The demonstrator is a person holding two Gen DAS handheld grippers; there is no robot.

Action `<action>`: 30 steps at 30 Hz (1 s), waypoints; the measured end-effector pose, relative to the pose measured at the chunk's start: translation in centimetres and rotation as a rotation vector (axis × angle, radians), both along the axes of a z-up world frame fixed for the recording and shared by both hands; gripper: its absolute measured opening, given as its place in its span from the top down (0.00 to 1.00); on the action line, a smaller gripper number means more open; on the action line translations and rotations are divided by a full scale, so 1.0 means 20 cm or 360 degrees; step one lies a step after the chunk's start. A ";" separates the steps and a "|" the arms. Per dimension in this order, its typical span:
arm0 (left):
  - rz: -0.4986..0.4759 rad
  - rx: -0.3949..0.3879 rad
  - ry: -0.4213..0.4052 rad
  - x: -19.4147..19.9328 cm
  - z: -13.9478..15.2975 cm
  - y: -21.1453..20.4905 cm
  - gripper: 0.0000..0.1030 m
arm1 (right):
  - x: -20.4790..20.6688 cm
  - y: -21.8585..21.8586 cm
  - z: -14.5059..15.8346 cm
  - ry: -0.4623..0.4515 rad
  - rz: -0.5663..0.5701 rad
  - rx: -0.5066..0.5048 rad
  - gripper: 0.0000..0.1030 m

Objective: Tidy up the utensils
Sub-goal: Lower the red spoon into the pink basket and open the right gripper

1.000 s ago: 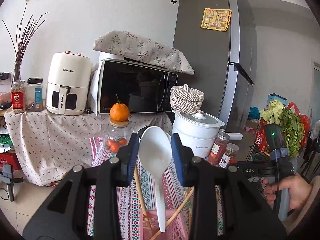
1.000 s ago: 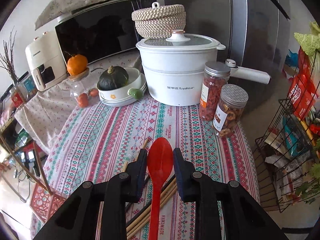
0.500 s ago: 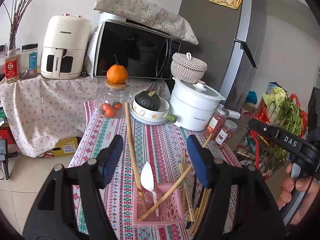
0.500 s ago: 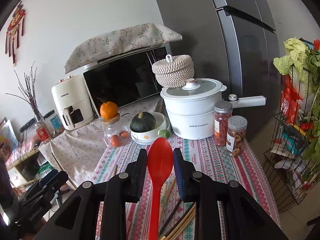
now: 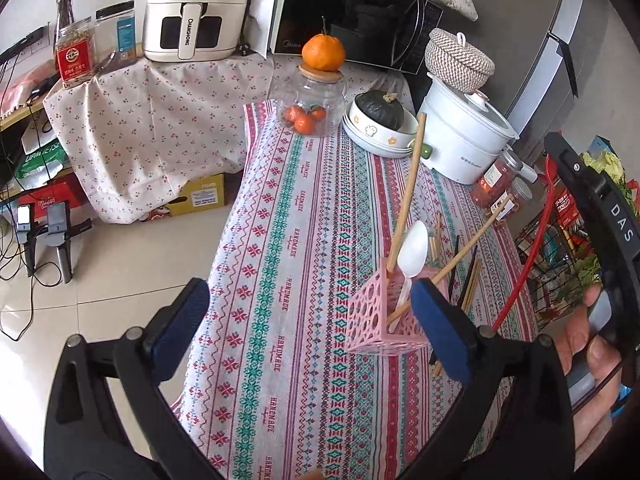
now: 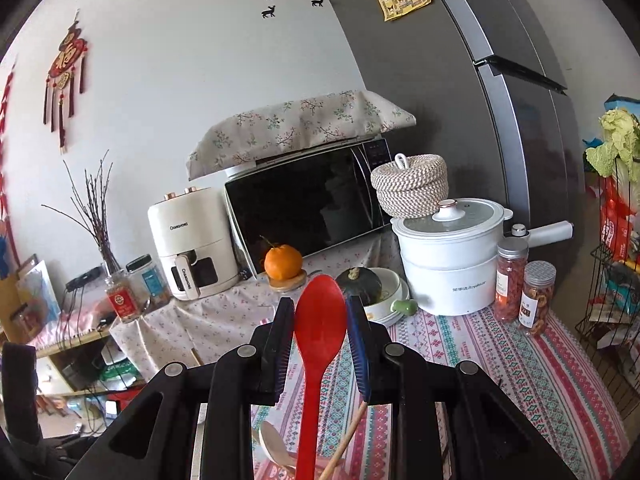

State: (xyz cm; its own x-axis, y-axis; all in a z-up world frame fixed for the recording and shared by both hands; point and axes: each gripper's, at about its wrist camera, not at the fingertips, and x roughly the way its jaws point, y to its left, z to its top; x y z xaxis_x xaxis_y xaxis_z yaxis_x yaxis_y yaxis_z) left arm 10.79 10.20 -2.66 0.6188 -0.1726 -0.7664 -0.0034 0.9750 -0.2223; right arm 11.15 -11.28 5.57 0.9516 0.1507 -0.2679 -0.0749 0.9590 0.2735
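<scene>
Left wrist view only: pink basket (image 5: 374, 322) on the striped tablecloth (image 5: 304, 240), holding one white spoon (image 5: 412, 248) and two wooden sticks. Left gripper (image 5: 316, 320) has just been opening; jaws wide, nothing between them. Right wrist view only: right gripper (image 6: 320, 344) clamped on one red spoon (image 6: 320, 320), raised above the table.

Both grippers, left (image 5: 308, 316) and right (image 6: 320, 344), are black plastic frames with silver screws behind the fingers (image 5: 182, 318), whose inner faces carry ribbed blue pads (image 6: 357, 350), and the other gripper's black body, seen from the left wrist, bears white "DAS" lettering.
</scene>
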 end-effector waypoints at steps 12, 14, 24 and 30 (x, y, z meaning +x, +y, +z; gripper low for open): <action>0.0041 -0.0063 0.0024 -0.02 0.00 0.10 0.03 | 0.02 0.23 -0.15 -0.0179 -0.0311 -0.0186 0.74; 0.0045 -0.0063 0.0024 -0.01 -0.01 0.10 0.03 | 0.02 0.24 -0.18 -0.0158 -0.0323 -0.0204 0.74; 0.0004 -0.0027 0.0041 -0.01 -0.02 0.06 0.03 | -0.01 0.16 -0.22 -0.0024 -0.0212 -0.0155 0.31; -0.0049 0.0039 0.0035 -0.04 -0.02 0.00 0.03 | -0.03 0.04 -0.07 0.0155 -0.0079 -0.0220 0.09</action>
